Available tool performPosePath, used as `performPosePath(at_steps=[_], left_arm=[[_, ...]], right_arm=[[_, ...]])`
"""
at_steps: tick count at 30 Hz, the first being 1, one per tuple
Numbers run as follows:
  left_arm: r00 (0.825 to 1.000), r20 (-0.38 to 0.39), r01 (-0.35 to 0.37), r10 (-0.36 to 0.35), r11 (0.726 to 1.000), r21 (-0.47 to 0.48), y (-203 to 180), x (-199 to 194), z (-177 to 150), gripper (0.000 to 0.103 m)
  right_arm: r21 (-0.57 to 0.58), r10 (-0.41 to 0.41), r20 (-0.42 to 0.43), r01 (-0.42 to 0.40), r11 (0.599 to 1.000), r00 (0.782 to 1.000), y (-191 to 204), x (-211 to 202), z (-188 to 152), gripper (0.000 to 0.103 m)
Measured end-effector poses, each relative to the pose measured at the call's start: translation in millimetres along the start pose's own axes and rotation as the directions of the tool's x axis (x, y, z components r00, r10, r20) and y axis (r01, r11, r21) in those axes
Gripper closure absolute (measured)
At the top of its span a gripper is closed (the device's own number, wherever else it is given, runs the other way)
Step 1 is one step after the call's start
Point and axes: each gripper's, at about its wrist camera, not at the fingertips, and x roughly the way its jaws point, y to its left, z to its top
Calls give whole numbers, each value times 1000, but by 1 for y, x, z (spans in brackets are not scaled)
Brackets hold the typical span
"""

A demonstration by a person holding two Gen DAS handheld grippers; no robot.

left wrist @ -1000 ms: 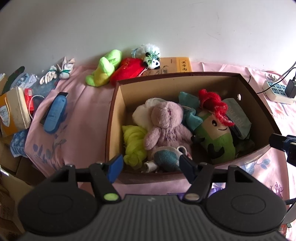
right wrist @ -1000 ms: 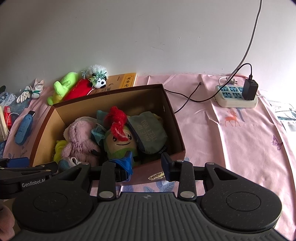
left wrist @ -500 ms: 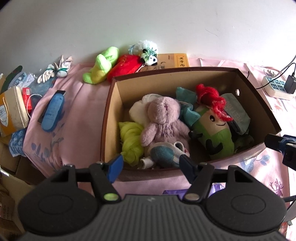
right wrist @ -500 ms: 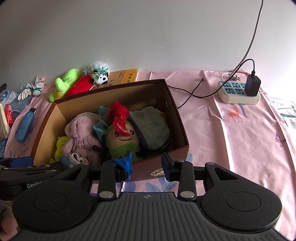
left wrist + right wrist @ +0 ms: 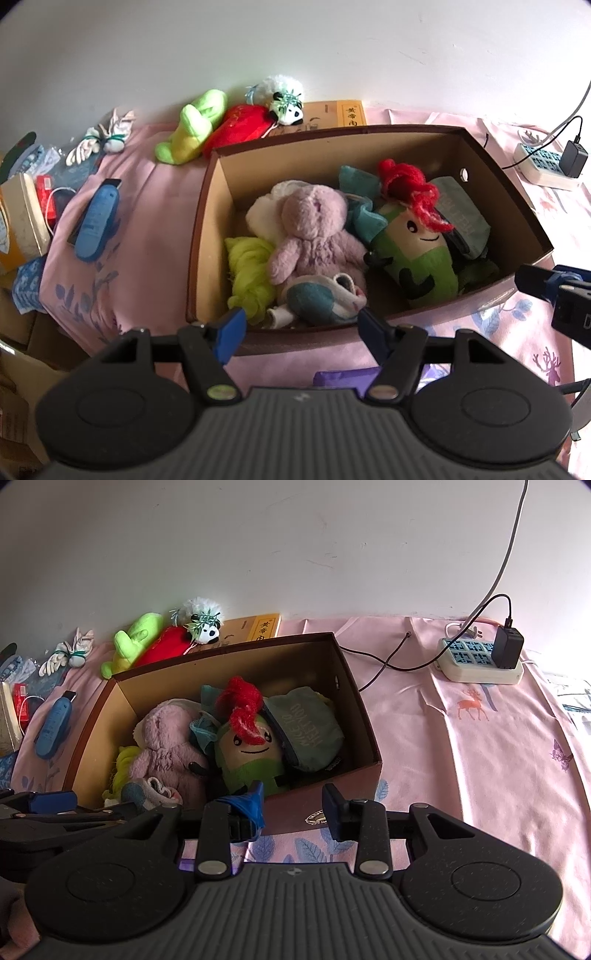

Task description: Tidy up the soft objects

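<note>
A brown cardboard box (image 5: 207,221) (image 5: 365,723) on the pink cloth holds soft things: a mauve plush rabbit (image 5: 314,236) (image 5: 166,746), a green doll with red hair (image 5: 413,243) (image 5: 251,749), a grey-green pouch (image 5: 306,731), lime yarn (image 5: 247,273) and socks (image 5: 321,299). Behind the box lie a lime plush (image 5: 192,125) (image 5: 133,642), a red plush (image 5: 240,125) and a panda (image 5: 284,99) (image 5: 203,624). My left gripper (image 5: 301,328) is open and empty before the box's near wall. My right gripper (image 5: 293,805) is open and empty at the box's near right corner.
A blue slipper (image 5: 96,218) and white gloves (image 5: 99,140) lie left of the box, with boxes and clutter at the far left edge. A power strip (image 5: 480,661) with a charger and cables sits at the back right. A yellow book (image 5: 336,114) lies behind the box.
Both grippers have drawn back and risen a little from the box, so more of it shows. Both stay open and empty. The toys have not moved.
</note>
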Motion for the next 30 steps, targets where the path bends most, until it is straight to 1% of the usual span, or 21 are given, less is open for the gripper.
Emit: performPosePath(at_steps=[14, 23, 30], left_arm=[[1000, -6, -6, 6, 1000, -10, 2, 1, 0, 33], [1000, 17, -6, 6, 1000, -8, 2, -5, 1, 33], [1000, 9, -1, 1, 1000, -5, 1, -4, 0, 33]], right_arm=[[-8, 3, -2, -3, 1000, 1000, 0, 0, -1, 85], [-8, 3, 4, -3, 1000, 1000, 1, -2, -2, 85], [-11, 12, 5, -12, 1000, 1000, 2, -3, -3, 85]])
